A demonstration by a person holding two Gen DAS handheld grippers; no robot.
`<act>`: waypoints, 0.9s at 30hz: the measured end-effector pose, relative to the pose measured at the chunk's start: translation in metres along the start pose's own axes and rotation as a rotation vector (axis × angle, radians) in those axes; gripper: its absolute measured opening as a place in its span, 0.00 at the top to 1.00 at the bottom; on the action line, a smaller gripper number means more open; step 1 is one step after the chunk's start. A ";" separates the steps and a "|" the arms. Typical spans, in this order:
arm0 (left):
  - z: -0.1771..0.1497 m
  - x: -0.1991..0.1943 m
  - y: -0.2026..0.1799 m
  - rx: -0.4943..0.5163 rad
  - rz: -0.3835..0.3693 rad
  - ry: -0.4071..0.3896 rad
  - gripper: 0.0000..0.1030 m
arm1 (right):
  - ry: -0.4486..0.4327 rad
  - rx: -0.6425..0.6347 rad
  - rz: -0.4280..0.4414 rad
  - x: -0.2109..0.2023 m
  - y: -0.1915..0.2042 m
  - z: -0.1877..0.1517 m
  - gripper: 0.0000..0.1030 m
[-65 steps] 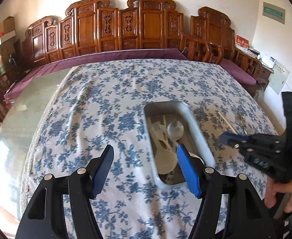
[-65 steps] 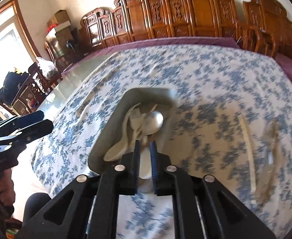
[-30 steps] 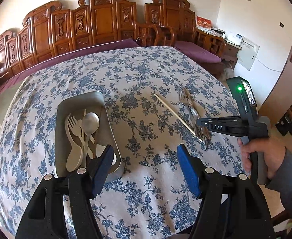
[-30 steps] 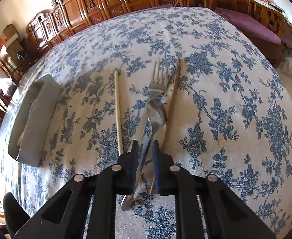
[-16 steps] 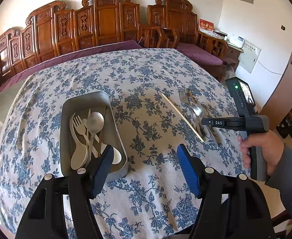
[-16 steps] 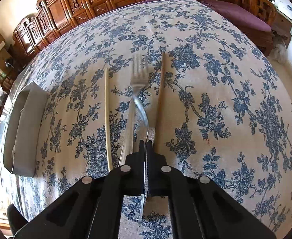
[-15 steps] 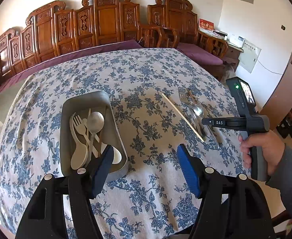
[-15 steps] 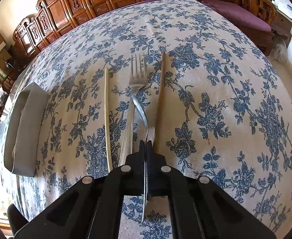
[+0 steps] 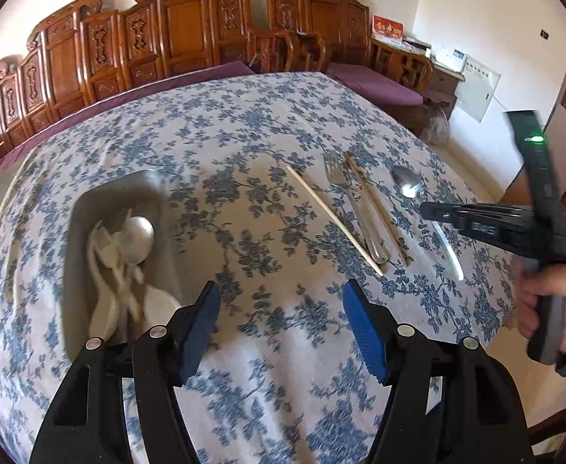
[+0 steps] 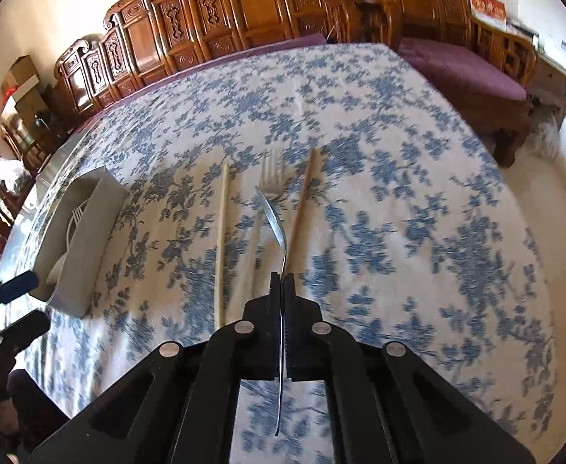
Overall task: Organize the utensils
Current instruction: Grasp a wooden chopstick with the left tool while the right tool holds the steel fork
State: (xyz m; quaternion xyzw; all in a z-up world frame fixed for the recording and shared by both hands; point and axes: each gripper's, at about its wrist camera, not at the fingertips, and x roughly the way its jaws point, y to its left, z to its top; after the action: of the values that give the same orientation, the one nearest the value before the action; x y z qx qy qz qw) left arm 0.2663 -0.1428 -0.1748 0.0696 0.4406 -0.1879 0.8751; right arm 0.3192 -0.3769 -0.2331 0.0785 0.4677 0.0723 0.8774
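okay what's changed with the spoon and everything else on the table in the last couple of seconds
The right gripper left the tray, closed on the metal spoon and lifted it off the cloth. The fork, both chopsticks and the tray's utensils stayed put; the left gripper remains open.

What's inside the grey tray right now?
In the grey tray: a metal spoon, a white plastic fork and pale plastic spoons, piled together. The left view is blurred, and whatever lies beneath the pile is covered.
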 end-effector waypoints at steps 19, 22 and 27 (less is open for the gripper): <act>0.039 0.097 -0.052 0.060 0.018 0.091 0.39 | 0.025 0.023 -0.063 0.018 -0.073 -0.022 0.98; 0.047 0.110 -0.053 0.047 -0.003 0.107 0.39 | 0.022 0.034 -0.056 0.018 -0.075 -0.020 0.98; 0.061 0.130 -0.052 0.034 0.003 0.126 0.39 | 0.026 0.032 -0.044 0.019 -0.073 -0.021 0.98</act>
State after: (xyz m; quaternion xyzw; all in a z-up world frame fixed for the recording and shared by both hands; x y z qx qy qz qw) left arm 0.3618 -0.2426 -0.2399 0.0968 0.4912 -0.1896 0.8446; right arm 0.3163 -0.4432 -0.2754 0.0812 0.4818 0.0467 0.8713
